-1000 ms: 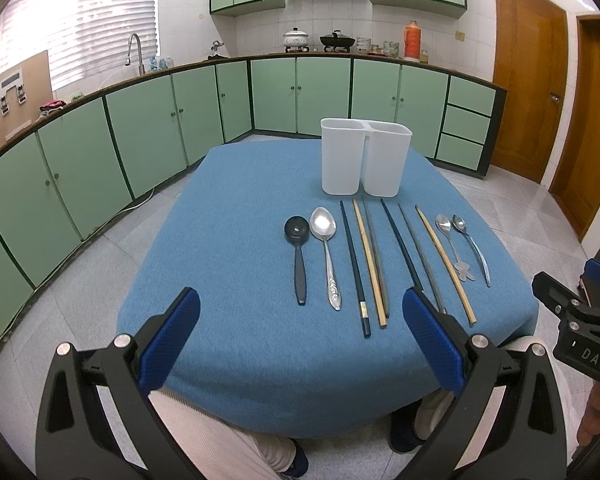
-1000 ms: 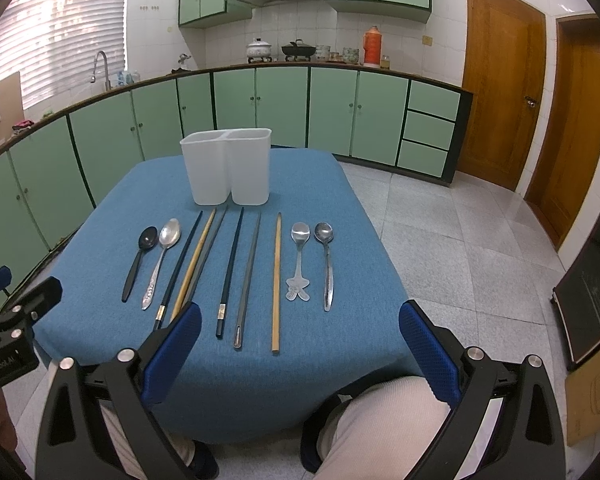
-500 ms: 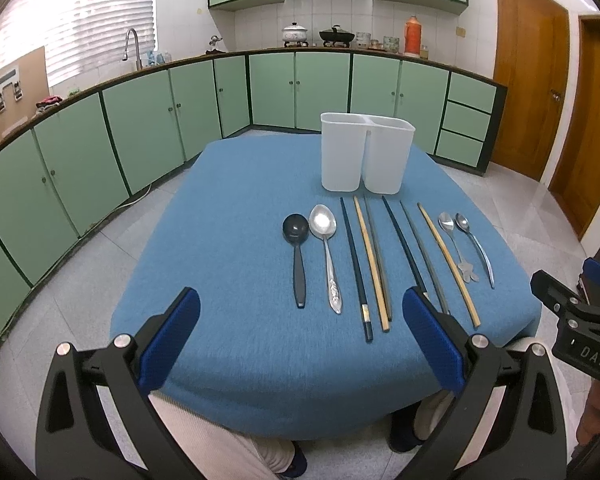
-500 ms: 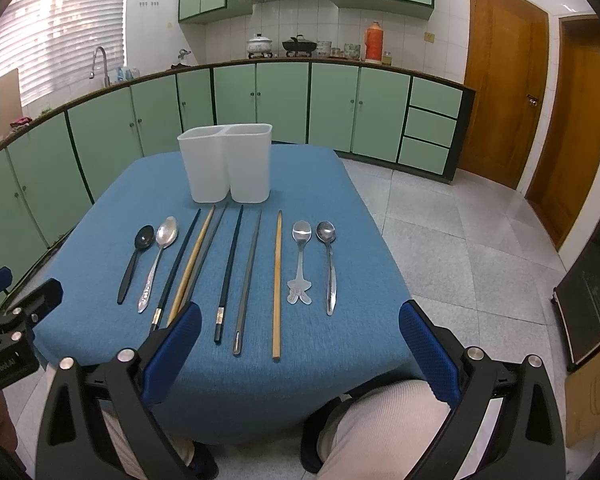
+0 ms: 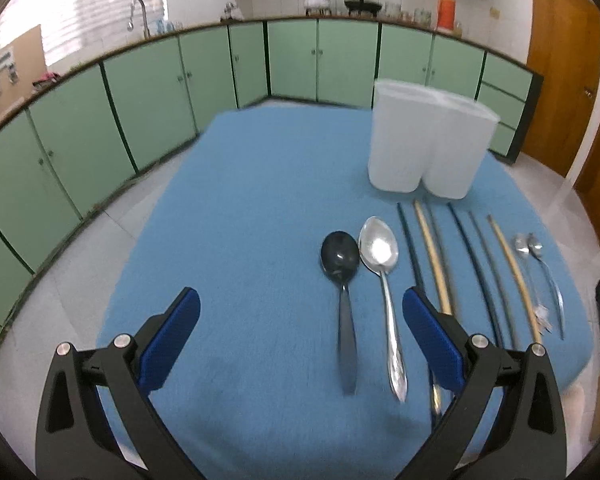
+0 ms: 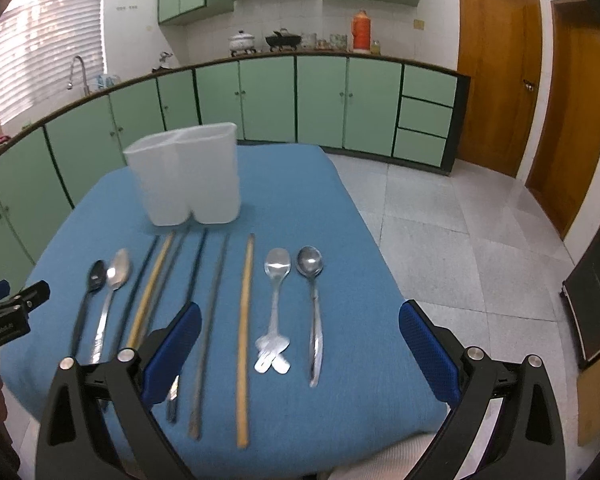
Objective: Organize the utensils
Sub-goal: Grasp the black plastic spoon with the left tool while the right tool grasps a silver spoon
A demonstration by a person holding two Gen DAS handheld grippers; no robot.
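Left wrist view: left gripper (image 5: 300, 330) hangs spread wide and empty above the blue table (image 5: 240, 200), black spoon (image 5: 342, 280) at one o'clock. Right gripper (image 6: 300, 340) likewise gapes empty, white holder (image 6: 188, 176) at eleven o'clock.

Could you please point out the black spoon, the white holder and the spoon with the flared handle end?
black spoon (image 5: 339, 256), left wrist view, bowl.
white holder (image 6: 188, 176), right wrist view, front wall.
flared-handle spoon (image 6: 277, 263), right wrist view, bowl.

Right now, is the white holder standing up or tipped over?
Standing up. The white holder sits flat on the blue tablecloth, its open top facing up.
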